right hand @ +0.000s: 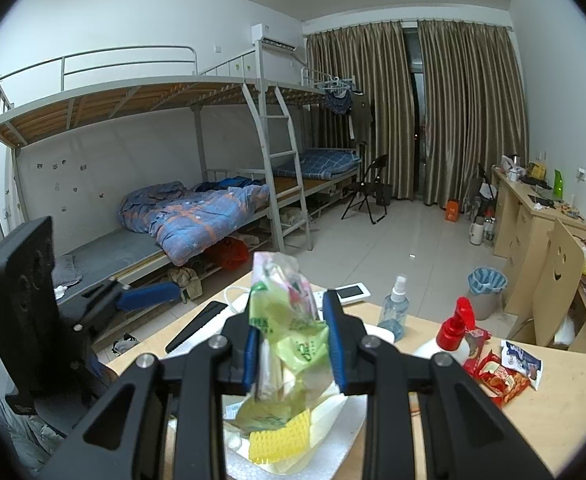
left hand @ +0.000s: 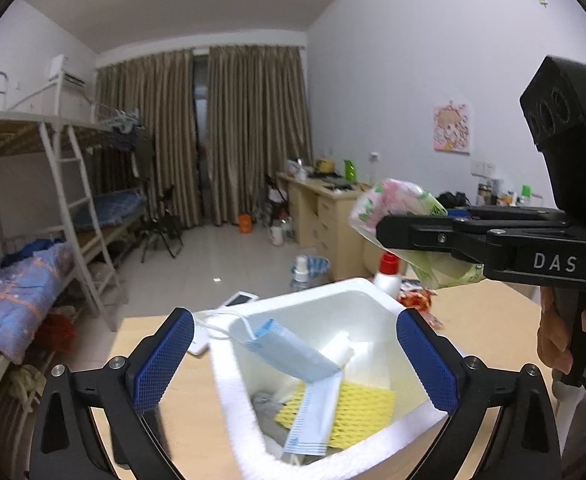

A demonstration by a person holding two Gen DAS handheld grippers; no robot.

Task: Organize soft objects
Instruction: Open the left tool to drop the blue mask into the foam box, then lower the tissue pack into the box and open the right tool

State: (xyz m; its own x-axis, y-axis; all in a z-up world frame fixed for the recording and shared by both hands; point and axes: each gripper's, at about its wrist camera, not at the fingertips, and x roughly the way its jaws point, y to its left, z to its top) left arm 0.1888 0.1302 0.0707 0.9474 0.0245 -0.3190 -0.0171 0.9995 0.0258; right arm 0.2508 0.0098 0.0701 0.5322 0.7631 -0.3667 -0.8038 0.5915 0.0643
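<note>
Tissue pack clamped between right claw pads.

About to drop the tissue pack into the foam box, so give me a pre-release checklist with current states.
1. Right gripper shut on green-and-pink plastic tissue pack: ok.
2. Pack over white foam box opening: cannot tell; the left wrist view shows it raised beyond the far rim.
3. Space left in box, above blue face masks and yellow foam mesh: ok.
4. Left gripper open, fingers straddling the box: ok.
5. Red-capped white bottle outside the box: ok.
</note>
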